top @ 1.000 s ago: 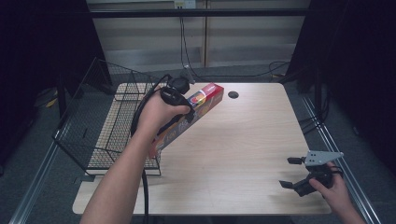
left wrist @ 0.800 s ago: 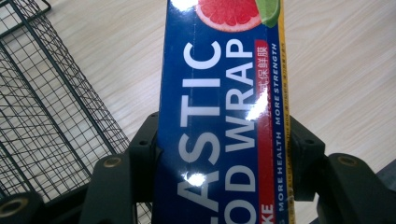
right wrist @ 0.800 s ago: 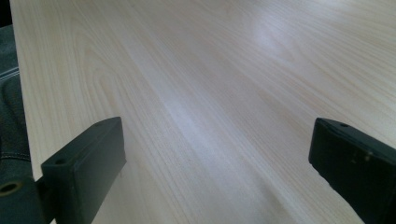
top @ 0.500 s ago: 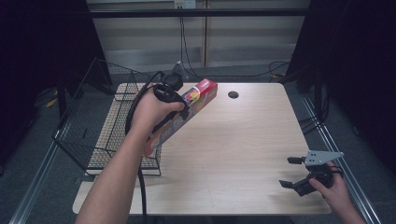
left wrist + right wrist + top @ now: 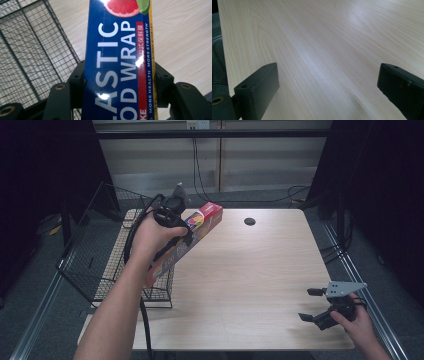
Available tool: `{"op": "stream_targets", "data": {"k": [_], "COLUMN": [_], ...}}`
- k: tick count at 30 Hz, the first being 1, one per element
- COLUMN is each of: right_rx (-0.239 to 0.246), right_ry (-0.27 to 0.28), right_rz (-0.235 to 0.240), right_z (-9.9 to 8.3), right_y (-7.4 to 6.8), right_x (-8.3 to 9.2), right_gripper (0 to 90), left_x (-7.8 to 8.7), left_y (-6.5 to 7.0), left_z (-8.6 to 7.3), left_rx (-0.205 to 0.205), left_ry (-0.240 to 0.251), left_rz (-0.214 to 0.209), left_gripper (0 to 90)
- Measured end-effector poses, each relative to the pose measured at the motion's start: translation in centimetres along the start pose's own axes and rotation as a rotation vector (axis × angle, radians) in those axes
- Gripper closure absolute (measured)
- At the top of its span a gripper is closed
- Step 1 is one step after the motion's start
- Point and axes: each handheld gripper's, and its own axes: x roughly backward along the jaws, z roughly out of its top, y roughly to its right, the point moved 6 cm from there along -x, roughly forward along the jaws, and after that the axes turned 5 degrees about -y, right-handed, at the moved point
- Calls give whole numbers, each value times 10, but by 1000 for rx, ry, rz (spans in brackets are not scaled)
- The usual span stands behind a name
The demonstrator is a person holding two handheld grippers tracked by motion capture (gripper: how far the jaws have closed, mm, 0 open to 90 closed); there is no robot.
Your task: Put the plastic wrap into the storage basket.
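A: What has shifted since a second ago?

B: The left claw [image 5: 184, 231] has carried the box of plastic wrap [image 5: 192, 231] a little toward the counter's left side, so its near end now hangs over the edge of the wire basket [image 5: 90, 270], where before more of it sat over the wood. The right claw [image 5: 314, 304] has stayed put near the counter's front right corner.

A: Is the box gripped?

B: Yes. In the left gripper view the two black jaws press on either long side of the blue box [image 5: 117, 65], closed tight on it. The box is held off the counter [image 5: 260, 270], tilted, its red end toward the far side and near the small dark hole [image 5: 249, 221].

A: And the other claw?

B: Its jaws stand wide apart with nothing between them; the right gripper view shows bare wood [image 5: 324, 50] in the gap.

A: Where is the basket?

B: At the counter's left edge, its mesh partly under the box.
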Motion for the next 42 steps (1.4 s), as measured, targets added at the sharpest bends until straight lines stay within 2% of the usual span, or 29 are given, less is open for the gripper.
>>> {"op": "stream_targets", "data": {"k": [5,14,42], "right_rx": [-2,0,3], "right_ry": [-2,-3,-6], "right_rz": [3,-2,5], "right_z": [0,1,2], "right_y": [0,0,-1], "right_x": [0,0,-2], "right_gripper": [32,33,32], "left_x": [4,10,29], "left_y": [-8,-18,-62], "left_z": [-3,-7,-29], "left_rx": [35,51,176], "left_ry": [8,20,44], "left_rz": [9,10,40], "left_gripper": [433,432,432]}}
